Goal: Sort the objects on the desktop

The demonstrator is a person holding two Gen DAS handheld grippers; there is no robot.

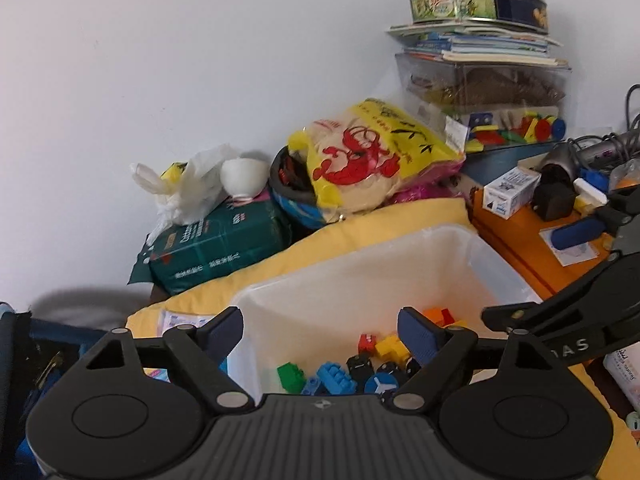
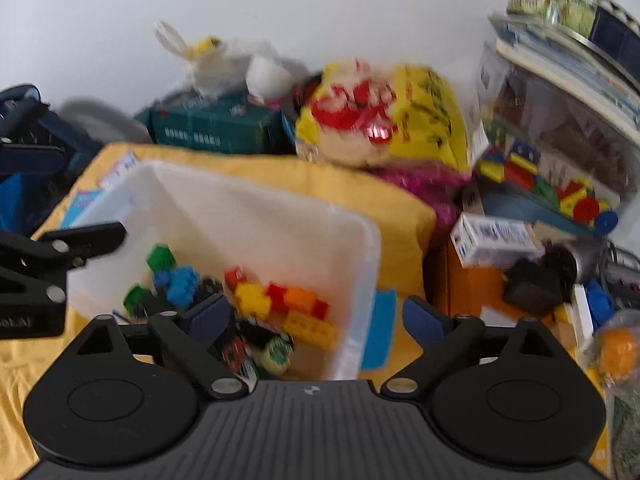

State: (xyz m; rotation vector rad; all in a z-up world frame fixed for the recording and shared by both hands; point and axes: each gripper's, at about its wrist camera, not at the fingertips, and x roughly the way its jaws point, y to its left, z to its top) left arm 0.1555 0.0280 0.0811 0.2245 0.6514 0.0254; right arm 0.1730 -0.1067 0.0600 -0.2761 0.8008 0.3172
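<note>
A clear plastic bin (image 1: 460,240) (image 2: 360,240) sits on a yellow cloth (image 1: 360,224) (image 2: 280,176). Inside lie several toy bricks: green (image 1: 291,376), blue (image 1: 336,378), yellow (image 2: 252,298) and red (image 2: 276,292), plus black pieces. My left gripper (image 1: 320,334) is open and empty above the bin's near side. My right gripper (image 2: 316,318) is open and empty over the bin's right wall. The right gripper's fingers (image 1: 520,316) show at the right of the left wrist view, and the left gripper's fingers (image 2: 80,240) at the left of the right wrist view.
Clutter stands behind the bin: a green tissue pack (image 1: 216,248), a white cup (image 1: 244,178), a yellow snack bag (image 1: 372,160), a clear box of toys under books and a tin (image 1: 476,0). An orange box (image 1: 520,240) with small items lies to the right.
</note>
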